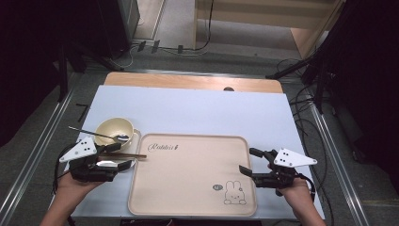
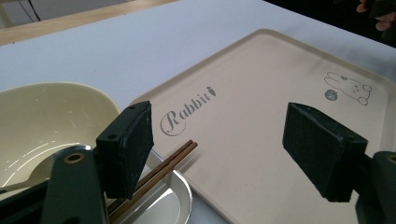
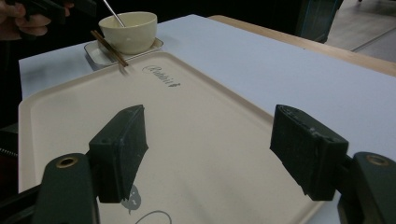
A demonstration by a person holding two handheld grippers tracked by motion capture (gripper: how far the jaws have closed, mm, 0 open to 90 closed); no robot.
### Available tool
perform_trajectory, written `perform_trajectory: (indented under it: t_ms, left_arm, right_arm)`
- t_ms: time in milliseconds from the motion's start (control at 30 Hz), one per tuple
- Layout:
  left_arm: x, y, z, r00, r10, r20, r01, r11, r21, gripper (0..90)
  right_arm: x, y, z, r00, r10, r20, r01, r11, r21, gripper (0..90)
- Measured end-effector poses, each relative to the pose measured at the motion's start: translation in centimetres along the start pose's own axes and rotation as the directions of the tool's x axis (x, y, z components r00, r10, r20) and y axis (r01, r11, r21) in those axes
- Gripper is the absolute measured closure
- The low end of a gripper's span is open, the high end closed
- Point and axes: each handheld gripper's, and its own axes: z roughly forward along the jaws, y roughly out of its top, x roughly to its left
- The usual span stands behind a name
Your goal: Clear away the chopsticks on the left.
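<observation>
Right beside the left hand-held gripper [image 1: 123,160] lie the chopsticks [image 1: 126,155], their thin brown tips poking over the edge of the tray [image 1: 141,188]. They rest on a small metal plate [image 2: 180,205], and the cream bowl [image 1: 114,129] sits on that plate too, just past the gripper, with a spoon [image 1: 101,135] leaning in it. In the left gripper view, the chopsticks run right under one dark jaw, but the jaws stand wide apart and hold nothing. The big tray with the rabbit drawing [image 1: 234,192] lies flat on the white tabletop [image 1: 197,110], between both hands, and it has nothing on it. Over at the tray's other side, the right hand-held gripper [image 1: 246,161] hangs above the edge, also wide open and holding nothing. It looks like the job is only starting, with the left hand getting ready to pick up the chopsticks. To do that, it would need to go down a little, get both jaws around the two sticks, and squeeze softly so they don't roll away or knock the bowl.
</observation>
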Motion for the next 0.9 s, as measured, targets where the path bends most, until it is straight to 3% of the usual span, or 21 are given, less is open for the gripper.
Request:
perform_trajectory:
  t_ms: [900]
  left_arm:
    - [0.03, -0.04, -0.02, 1.0000, 0.000, 0.005, 0.000, 1.0000, 0.004, 24.7]
  right_arm:
    - [0.05, 0.07, -0.08, 1.0000, -0.002, -0.007, 0.002, 1.000, -0.012, 27.0]
